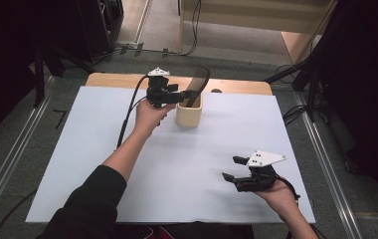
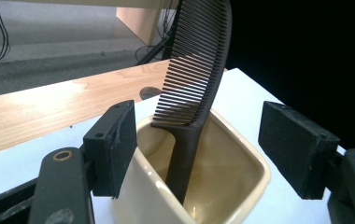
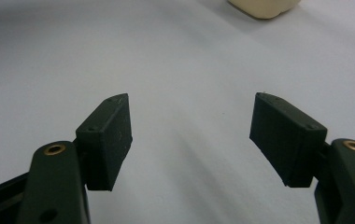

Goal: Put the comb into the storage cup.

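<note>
Standing in cream cup [image 2: 241, 186], black comb [image 2: 199, 70] btwn spread L gripper [image 2: 199, 154] fingers; R gripper [image 3: 189, 135] fingers spread too.

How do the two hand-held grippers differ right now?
The left gripper is far out at the cream cup, its fingers either side of the black comb standing in it. The right gripper sits near the person over bare white table. Both are open, holding nothing.

A dark brown, perhaps black, comb [image 2: 199, 70] stands in a cream cup [image 2: 241, 154] on a white tabletop [image 1: 102, 144].
</note>
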Tool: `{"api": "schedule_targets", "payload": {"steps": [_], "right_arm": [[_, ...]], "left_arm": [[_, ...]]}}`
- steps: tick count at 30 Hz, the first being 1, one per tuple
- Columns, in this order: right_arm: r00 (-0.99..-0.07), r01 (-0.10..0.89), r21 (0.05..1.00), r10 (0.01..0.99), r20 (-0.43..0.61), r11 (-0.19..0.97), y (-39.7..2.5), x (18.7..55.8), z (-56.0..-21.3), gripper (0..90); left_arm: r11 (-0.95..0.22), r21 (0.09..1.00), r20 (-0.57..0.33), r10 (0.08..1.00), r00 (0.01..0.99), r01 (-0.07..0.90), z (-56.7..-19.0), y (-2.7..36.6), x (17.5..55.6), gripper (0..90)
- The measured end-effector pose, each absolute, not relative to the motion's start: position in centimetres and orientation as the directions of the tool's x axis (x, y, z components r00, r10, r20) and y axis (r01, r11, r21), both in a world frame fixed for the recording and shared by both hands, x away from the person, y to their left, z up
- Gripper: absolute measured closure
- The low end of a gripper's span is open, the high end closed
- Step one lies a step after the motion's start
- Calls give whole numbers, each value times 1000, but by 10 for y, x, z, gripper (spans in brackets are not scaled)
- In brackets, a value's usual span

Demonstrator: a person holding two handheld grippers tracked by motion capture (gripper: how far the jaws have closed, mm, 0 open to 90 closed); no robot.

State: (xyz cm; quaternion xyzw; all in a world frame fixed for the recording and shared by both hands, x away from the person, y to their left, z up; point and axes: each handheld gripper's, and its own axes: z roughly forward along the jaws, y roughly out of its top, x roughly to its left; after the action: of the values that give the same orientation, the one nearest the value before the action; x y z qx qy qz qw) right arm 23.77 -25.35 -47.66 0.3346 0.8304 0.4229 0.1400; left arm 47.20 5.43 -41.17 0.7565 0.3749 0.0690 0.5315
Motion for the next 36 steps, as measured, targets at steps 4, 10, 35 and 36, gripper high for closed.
{"api": "schedule_targets", "payload": {"steps": [4,10,35,36], "right_arm": [[-737,439,796,674,53,418,-253,238,-477,275],[-735,441,795,676,54,416,-253,237,-477,275],[-729,447,793,682,56,413,-255,237,-478,275],[-728,447,794,683,56,412,-255,237,-478,275]], "left_arm": [[-137,855,-313,632,709,500,-410,63,468,292],[-148,842,-320,636,702,518,-408,75,461,299],[-194,793,-389,568,725,577,-416,97,428,299],[-192,790,-398,561,726,582,-417,98,426,299]]}}
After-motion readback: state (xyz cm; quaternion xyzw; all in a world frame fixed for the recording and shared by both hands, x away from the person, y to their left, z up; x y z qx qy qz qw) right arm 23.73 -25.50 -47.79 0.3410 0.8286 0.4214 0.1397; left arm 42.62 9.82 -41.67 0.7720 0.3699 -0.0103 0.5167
